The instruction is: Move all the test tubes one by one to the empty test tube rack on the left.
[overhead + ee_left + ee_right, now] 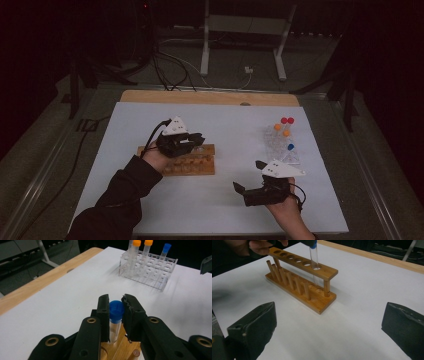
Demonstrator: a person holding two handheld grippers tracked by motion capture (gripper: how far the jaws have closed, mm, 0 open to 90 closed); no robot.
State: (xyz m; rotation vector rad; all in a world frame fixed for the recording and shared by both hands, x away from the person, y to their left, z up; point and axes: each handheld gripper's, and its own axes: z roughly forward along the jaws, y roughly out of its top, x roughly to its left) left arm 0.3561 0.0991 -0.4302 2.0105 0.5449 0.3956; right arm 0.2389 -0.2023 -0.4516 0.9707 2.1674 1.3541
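My left gripper [116, 308] is shut on a clear blue-capped tube [115, 320], its jaws pressing just under the cap. The tube [314, 263] stands upright, partly lowered through the end hole of the wooden rack [299, 282]. From above, the left gripper [197, 141] hovers over the right end of that rack [187, 165]. My right gripper [247, 181] rests low near the table's front, open, with nothing between its wide-apart jaws. A clear plastic rack [282, 145] at the right holds orange-, red- and blue-capped tubes.
The white sheet [220, 200] covers most of a wooden tabletop [210, 97], whose far edge shows bare. Cables and a metal stand's legs [240, 45] lie on the floor beyond it. The wooden rack has a row of upright pegs [287, 277] along its near side.
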